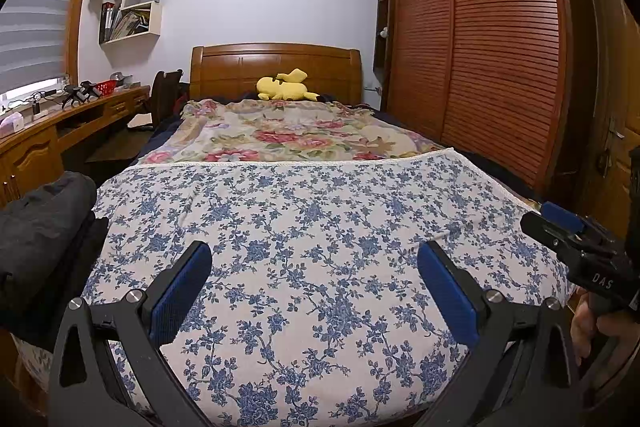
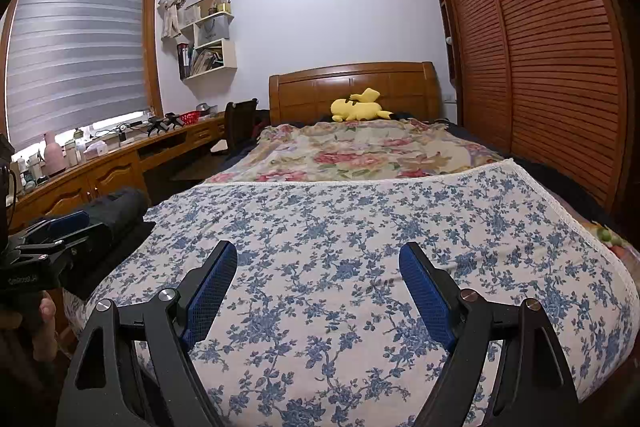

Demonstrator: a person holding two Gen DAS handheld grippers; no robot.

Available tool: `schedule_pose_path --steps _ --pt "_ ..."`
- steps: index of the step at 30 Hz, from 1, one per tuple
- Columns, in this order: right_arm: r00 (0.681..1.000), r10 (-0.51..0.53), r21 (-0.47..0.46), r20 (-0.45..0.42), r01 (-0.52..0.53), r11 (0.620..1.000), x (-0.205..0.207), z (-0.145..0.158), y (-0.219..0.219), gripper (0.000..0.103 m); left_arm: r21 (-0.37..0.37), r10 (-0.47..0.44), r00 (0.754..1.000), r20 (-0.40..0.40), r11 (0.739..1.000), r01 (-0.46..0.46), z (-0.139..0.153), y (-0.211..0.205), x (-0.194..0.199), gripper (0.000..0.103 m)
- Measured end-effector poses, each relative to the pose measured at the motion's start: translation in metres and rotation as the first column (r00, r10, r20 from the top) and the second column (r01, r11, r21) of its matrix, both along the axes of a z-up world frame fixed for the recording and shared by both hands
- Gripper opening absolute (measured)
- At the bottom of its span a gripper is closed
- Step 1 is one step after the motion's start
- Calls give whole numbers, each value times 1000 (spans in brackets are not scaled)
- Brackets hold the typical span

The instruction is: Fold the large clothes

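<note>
A large white cloth with blue flowers lies spread flat over the foot of the bed, its lace hem at the far side. My left gripper hovers open just above its near part, nothing between the blue pads. My right gripper also stands open over the cloth, further right. In the left wrist view the right gripper shows at the right edge. In the right wrist view the left gripper shows at the left edge. A dark grey folded garment sits at the bed's left edge.
A floral bedspread covers the far half of the bed, with a yellow plush toy by the wooden headboard. A wooden desk and chair run along the left. A slatted wardrobe lines the right.
</note>
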State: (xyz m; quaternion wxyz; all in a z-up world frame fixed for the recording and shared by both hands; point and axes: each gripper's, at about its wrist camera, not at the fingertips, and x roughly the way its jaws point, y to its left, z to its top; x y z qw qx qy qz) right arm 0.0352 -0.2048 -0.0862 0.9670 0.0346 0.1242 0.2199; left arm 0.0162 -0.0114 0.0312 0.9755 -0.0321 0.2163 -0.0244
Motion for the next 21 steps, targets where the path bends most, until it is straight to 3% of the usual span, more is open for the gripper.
schedule_pose_path --steps 21 --pt "1000 17 -7 7 -17 1000 6 -1 -7 84 4 7 1000 11 1000 -7 2 1 -3 103"
